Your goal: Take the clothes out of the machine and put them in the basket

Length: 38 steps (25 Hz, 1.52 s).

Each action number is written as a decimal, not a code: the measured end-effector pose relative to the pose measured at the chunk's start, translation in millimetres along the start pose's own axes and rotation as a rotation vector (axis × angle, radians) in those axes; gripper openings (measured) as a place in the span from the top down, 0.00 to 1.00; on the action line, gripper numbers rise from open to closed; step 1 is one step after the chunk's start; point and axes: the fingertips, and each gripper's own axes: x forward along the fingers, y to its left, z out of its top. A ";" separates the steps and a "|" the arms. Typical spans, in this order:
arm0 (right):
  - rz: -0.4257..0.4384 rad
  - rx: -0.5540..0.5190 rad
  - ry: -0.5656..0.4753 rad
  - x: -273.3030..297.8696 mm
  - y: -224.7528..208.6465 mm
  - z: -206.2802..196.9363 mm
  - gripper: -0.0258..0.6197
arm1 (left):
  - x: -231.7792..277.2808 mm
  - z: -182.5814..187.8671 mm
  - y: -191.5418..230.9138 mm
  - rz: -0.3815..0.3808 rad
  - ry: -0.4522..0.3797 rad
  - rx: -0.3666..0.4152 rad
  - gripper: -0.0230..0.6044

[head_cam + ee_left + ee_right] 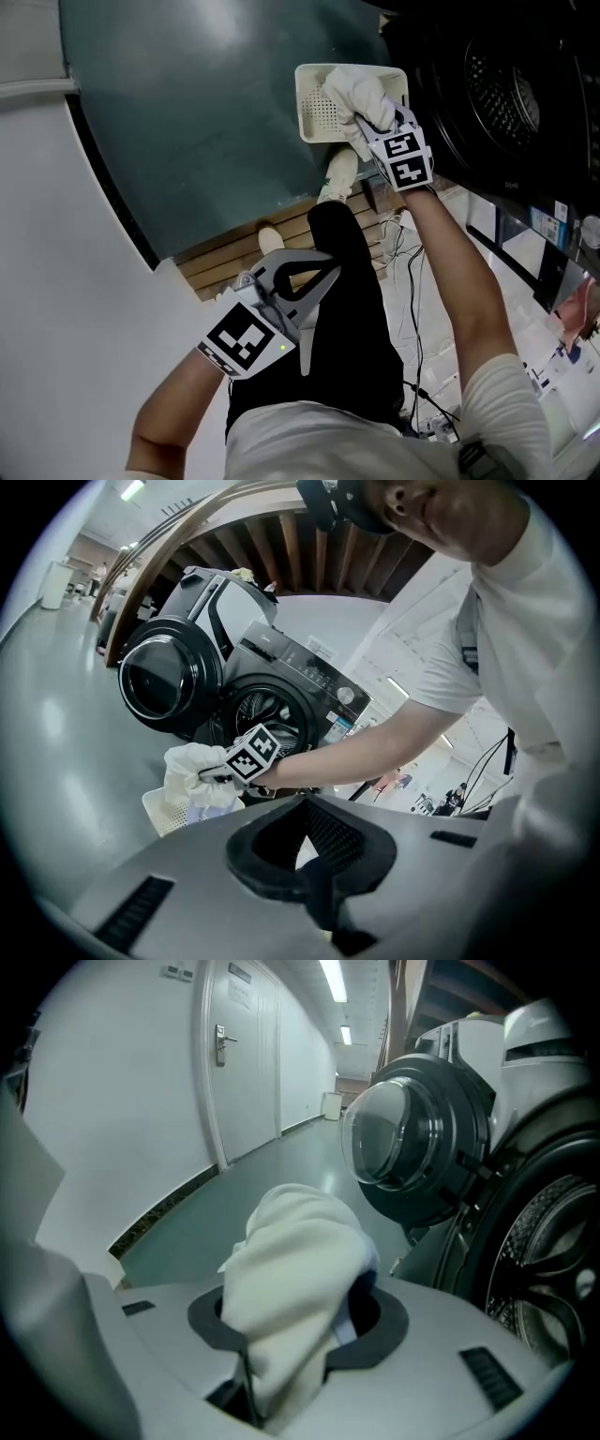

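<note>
Your right gripper (364,120) is clamped on a bunched white cloth (361,89), holding it over the cream perforated basket (314,112). The basket sits on the dark green floor (187,103) just beside the black washing machine (506,94), whose round door (403,1147) stands swung open. Your left gripper (309,270) hangs by your leg with its jaws together on nothing; open floor runs left to the white wall (56,234), while wooden slats (281,239) and loose cables (412,272) crowd your feet.
</note>
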 end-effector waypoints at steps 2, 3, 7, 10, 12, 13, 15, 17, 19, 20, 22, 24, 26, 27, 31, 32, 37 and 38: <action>0.014 -0.004 0.026 18.1 -0.1 -8.7 0.67 | 1.9 1.5 9.5 0.007 0.002 -0.002 0.97; 0.021 -0.008 0.039 27.5 -0.2 -13.2 0.67 | 3.1 2.1 14.5 0.011 0.003 -0.004 0.97; 0.058 -0.035 0.104 60.1 -0.2 -34.2 0.67 | 11.7 7.9 31.4 0.020 -0.018 -0.039 0.97; 0.082 -0.041 0.144 81.9 -1.9 -50.4 0.67 | 18.0 17.0 39.6 0.010 -0.042 -0.073 0.97; 0.094 -0.042 0.168 96.5 -3.2 -62.0 0.67 | 22.8 20.2 44.5 0.011 -0.041 -0.067 0.97; 0.100 -0.043 0.177 104.4 -3.6 -67.7 0.67 | 25.2 21.1 47.5 0.013 -0.043 -0.066 0.97; 0.115 -0.047 0.205 118.6 -3.0 -79.5 0.67 | 29.5 21.4 54.2 0.017 -0.044 -0.072 0.97; 0.129 -0.044 0.240 130.5 -2.6 -91.6 0.67 | 33.1 19.4 60.7 0.019 -0.040 -0.081 0.97; 0.140 -0.038 0.264 142.8 -3.8 -101.2 0.67 | 37.2 16.4 67.7 0.022 -0.038 -0.092 0.97; 0.145 -0.038 0.274 149.0 -4.8 -105.2 0.67 | 39.7 14.7 71.5 0.024 -0.035 -0.096 0.97; 0.155 -0.040 0.294 160.8 -6.7 -113.8 0.67 | 44.7 12.2 78.8 0.026 -0.028 -0.102 0.97; 0.170 -0.041 0.315 171.9 -7.0 -122.4 0.67 | 48.2 11.8 85.8 0.027 -0.025 -0.110 0.97; 0.181 -0.059 0.336 183.6 -7.5 -129.3 0.67 | 50.6 12.2 93.2 0.031 -0.026 -0.119 0.97; 0.182 -0.072 0.345 189.6 -9.1 -131.8 0.66 | 52.0 12.4 97.5 0.034 -0.029 -0.123 0.97; 0.173 -0.057 0.364 210.9 -15.3 -139.4 0.64 | 58.0 8.3 112.4 0.038 -0.028 -0.136 0.97; 0.173 -0.050 0.369 214.6 -15.4 -141.0 0.63 | 59.1 6.8 114.8 0.039 -0.027 -0.142 0.97; 0.181 -0.034 0.399 228.6 -15.2 -150.7 0.55 | 62.9 1.4 121.8 0.038 -0.026 -0.165 0.97; 0.184 -0.022 0.405 229.7 -14.6 -153.4 0.53 | 63.3 0.6 122.0 0.035 -0.025 -0.167 0.97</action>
